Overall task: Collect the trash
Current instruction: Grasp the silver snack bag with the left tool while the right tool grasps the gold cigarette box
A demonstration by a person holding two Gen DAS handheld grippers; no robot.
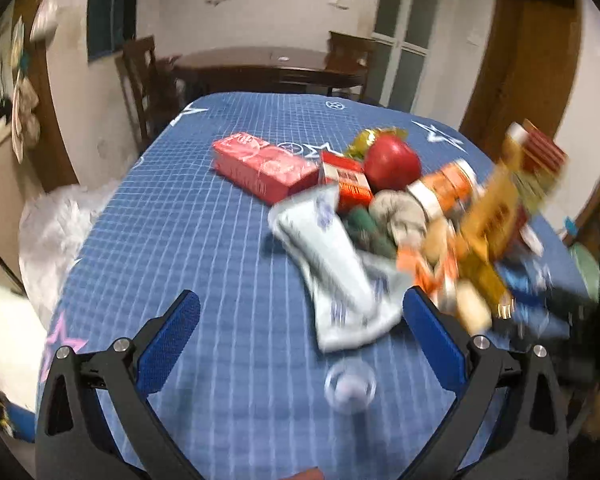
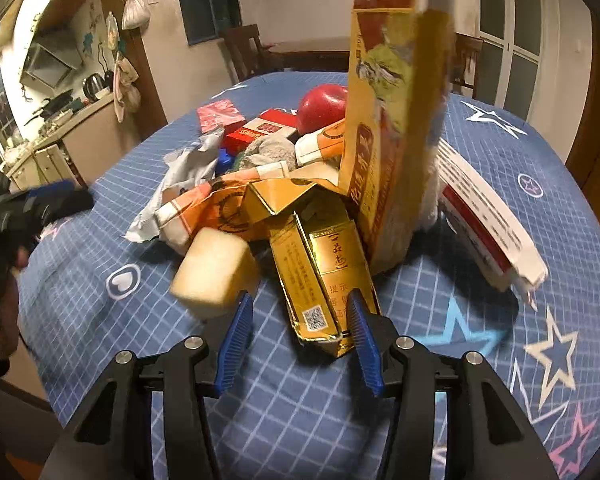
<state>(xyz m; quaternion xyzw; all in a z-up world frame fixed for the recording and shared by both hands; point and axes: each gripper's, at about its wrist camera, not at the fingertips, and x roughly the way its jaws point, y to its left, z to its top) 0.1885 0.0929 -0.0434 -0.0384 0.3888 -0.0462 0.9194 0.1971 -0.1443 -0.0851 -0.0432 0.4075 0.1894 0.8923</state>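
Note:
A heap of trash lies on the table's blue checked cloth (image 1: pixel 188 240). In it are a white wrapper (image 1: pixel 332 264), a pink box (image 1: pixel 260 168), a red apple (image 1: pixel 392 162) and crumpled orange packs (image 2: pixel 204 208). A tall yellow carton (image 2: pixel 396 120) stands upright. My left gripper (image 1: pixel 300 316) is open wide, with the wrapper's near end and a small clear cup (image 1: pixel 350 390) between its fingers. My right gripper (image 2: pixel 300 320) is open around the near end of a gold cigarette box (image 2: pixel 320 280). Its right pad is at the box's edge and its left pad is apart from it. A pale foam block (image 2: pixel 214 276) lies just left of it.
A white and red box (image 2: pixel 488 220) leans at the heap's right. A white plastic bag (image 1: pixel 56 232) hangs beside the table's left edge. A dark wooden table (image 1: pixel 260 68) and chairs stand behind, and a kitchen counter (image 2: pixel 60 140) at far left. The left gripper (image 2: pixel 40 200) shows blurred.

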